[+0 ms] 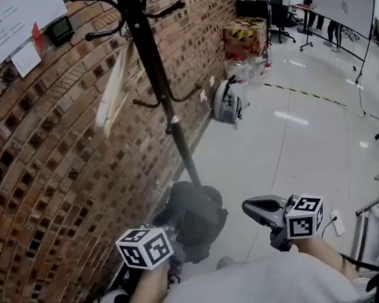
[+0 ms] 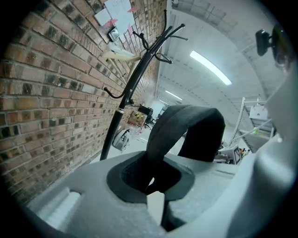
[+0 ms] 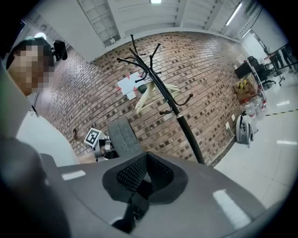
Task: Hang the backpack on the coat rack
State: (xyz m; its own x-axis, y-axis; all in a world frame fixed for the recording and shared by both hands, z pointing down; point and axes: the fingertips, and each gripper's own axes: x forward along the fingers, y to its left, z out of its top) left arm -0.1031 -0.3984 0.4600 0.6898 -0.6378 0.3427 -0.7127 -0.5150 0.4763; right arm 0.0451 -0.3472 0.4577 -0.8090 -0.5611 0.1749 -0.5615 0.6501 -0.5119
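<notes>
Left gripper [image 2: 156, 193] and right gripper [image 3: 136, 199] clamp the backpack [image 1: 196, 218], fingertips hidden.

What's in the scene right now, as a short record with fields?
rack: black, at the brick wall, pale hanger on it
backpack: dark grey, low by the rack's base, not hung
left gripper: shut on the backpack's strap
right gripper: shut on black mesh, seemingly the other strap

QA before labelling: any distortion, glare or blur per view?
Head view: brick wall bows from wide lens; floor shows glare patches. Left gripper view: dark corners, ceiling light blown out, backpack strap sharp. Right gripper view: coat rack leans, wall arcs.
</notes>
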